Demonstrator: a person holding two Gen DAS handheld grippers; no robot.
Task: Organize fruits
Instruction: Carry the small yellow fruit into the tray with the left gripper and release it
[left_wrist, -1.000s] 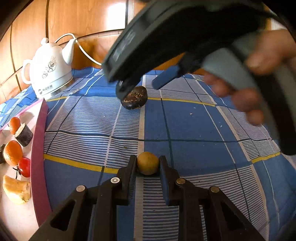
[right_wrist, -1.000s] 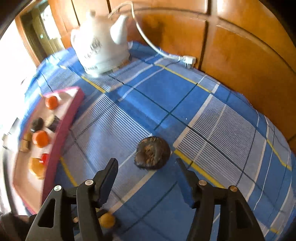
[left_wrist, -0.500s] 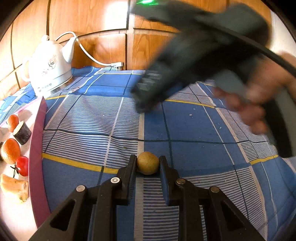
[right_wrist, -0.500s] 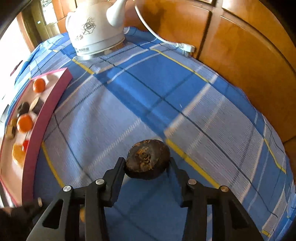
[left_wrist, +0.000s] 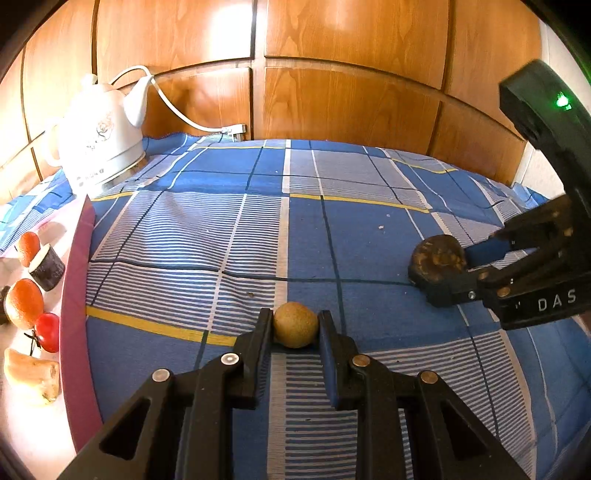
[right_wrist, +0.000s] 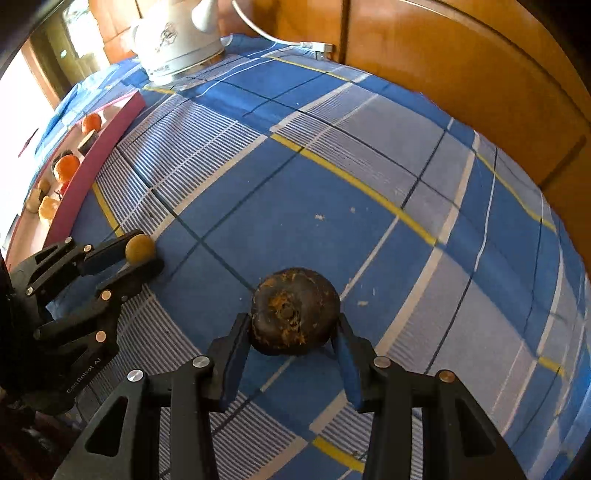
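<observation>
My left gripper (left_wrist: 295, 328) is shut on a small round tan fruit (left_wrist: 295, 324), low over the blue plaid cloth. It also shows in the right wrist view (right_wrist: 142, 254) with the tan fruit (right_wrist: 139, 248). My right gripper (right_wrist: 293, 334) is shut on a dark brown wrinkled fruit (right_wrist: 294, 316) and holds it above the cloth. In the left wrist view the right gripper (left_wrist: 448, 273) and the dark fruit (left_wrist: 436, 258) are at the right. A pink-rimmed white tray (left_wrist: 74, 295) at the left holds oranges (left_wrist: 24, 302), a red tomato (left_wrist: 48, 332) and other pieces.
A white electric kettle (left_wrist: 99, 147) with a white cord (left_wrist: 177, 114) stands at the back left against the wooden wall panels (left_wrist: 351, 92). The blue plaid cloth (left_wrist: 221, 240) covers the table between tray and grippers.
My right gripper closed on the dark fruit, lifted it and carried it from the middle back to the right. My left gripper kept hold of the tan fruit and stayed put.
</observation>
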